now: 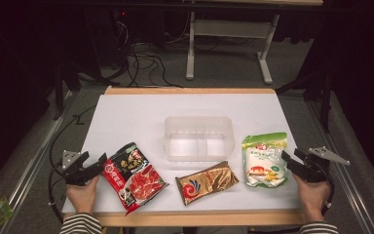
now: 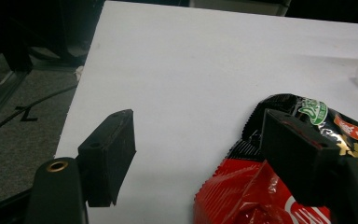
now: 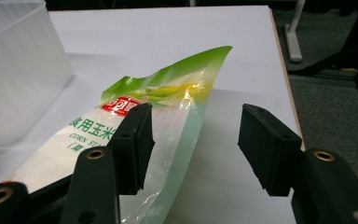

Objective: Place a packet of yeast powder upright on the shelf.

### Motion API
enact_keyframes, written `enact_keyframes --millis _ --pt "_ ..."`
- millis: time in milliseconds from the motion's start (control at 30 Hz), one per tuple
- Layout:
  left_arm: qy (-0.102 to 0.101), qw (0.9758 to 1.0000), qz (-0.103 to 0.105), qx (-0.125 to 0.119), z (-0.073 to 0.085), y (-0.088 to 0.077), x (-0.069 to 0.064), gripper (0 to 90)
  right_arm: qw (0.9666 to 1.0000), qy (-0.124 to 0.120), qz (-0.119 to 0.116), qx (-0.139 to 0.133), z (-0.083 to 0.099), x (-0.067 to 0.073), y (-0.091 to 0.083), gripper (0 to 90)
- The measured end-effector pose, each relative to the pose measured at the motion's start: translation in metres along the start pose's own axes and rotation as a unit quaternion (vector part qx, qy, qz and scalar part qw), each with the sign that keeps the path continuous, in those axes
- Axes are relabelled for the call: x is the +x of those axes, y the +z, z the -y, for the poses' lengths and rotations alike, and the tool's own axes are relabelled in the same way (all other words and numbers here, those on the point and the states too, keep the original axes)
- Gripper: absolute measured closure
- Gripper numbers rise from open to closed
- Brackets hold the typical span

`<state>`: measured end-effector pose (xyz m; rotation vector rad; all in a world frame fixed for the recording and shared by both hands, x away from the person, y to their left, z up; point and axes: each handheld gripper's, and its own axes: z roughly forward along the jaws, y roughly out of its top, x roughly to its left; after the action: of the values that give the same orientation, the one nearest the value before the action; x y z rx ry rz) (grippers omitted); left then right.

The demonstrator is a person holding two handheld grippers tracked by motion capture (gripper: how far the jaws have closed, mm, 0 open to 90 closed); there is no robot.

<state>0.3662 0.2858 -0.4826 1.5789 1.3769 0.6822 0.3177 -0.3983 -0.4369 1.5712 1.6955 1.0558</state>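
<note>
Red-and-black pouch (image 1: 134,176) lay flat just ahead of the left gripper (image 1: 95,165), long axis slanting away and to the side of the jaws' line; in the left gripper view pouch (image 2: 279,186) sat under the right-hand jaw and beyond it, nothing between the pads but bare white table (image 2: 191,84). Jaws spread wide, pinching nothing. Green-and-white corn starch bag (image 1: 265,160) lay just ahead of the right gripper (image 1: 288,160), long axis running roughly along the jaws' reach; in the right gripper view bag (image 3: 168,107) passed beneath the left-hand jaw, its near edge reaching into the gap. Right gripper (image 3: 193,144) likewise spread, closed on nothing. Each packet nearer its own side's hand. Farther out, between and beyond both jaw pairs: brown-gold sachet (image 1: 206,182), well apart from either gripper, and past it the clear plastic tub (image 1: 199,138), empty. Judged: closing on either packet's edge called for a small sideways shift, so the edge sat squarely between pads.
</note>
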Motion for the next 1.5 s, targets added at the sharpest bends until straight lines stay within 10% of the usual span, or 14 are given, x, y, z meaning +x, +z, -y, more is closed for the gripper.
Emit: enact_keyframes --millis 1500 --pt "0.002 1.0 -0.002 0.001 0.0 0.0 -0.001 26.7 0.9877 0.005 -0.07 0.14 -0.035 -0.003 0.055 39.6"
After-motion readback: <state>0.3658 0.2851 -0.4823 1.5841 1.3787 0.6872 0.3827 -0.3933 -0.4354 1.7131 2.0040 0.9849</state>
